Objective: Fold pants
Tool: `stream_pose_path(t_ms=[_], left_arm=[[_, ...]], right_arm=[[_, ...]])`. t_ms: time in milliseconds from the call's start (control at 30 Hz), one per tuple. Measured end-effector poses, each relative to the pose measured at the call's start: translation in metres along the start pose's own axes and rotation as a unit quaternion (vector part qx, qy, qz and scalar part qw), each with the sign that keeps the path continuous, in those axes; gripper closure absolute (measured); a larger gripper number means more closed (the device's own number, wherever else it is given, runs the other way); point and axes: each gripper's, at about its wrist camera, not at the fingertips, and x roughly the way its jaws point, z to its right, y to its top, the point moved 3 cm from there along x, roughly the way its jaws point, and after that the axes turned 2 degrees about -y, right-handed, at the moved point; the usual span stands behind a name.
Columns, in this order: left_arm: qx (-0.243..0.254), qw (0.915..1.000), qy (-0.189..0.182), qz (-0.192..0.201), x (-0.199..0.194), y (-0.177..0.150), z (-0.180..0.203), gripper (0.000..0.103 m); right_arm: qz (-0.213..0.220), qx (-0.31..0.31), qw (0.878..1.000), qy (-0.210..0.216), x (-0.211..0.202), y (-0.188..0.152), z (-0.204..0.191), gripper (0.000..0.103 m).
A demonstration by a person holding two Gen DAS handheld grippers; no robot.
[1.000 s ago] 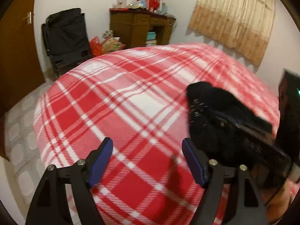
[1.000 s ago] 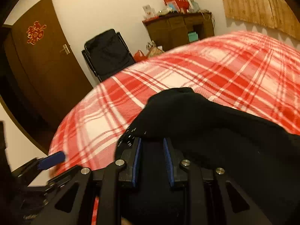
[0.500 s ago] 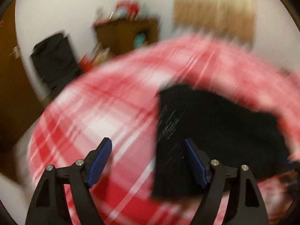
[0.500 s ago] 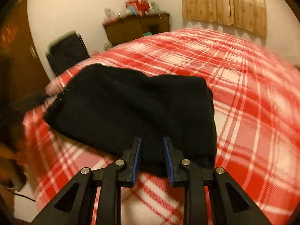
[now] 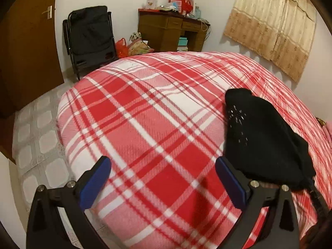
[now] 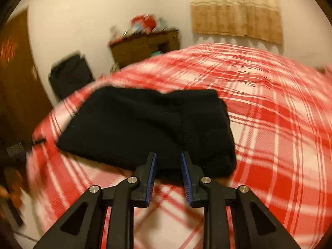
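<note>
Black pants (image 6: 145,124) on plaid blanket (image 6: 269,145)

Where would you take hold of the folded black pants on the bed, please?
Probably the near folded edge of the black pants, coming in low from the front: it lies just ahead of the right gripper, whose jaws are opening, and looks thick enough to pinch.
</note>
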Motion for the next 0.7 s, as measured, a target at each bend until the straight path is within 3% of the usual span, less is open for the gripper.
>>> stream_pose_path(t_ms=[67,133,300,700], left_arm=[[0.022,0.9997,0.007,0.009,-0.004,-0.006,0.007,0.000],[0.053,0.9984,0.010,0.017,-0.010,-0.012,0.018,0.000],[0.109,0.9932,0.016,0.036,-0.025,-0.019,0.042,0.001],[0.156,0.9827,-0.019,0.098,-0.088,-0.036,0.059,0.001]], right_arm=[[0.023,0.020,1.000,0.004,-0.020,-0.005,-0.005,0.054],[0.035,0.030,0.999,0.002,-0.033,-0.010,-0.010,0.045],[0.026,0.020,0.999,-0.024,-0.053,-0.026,-0.022,0.045],[0.077,0.005,0.995,-0.057,-0.118,-0.038,-0.046,0.045]])
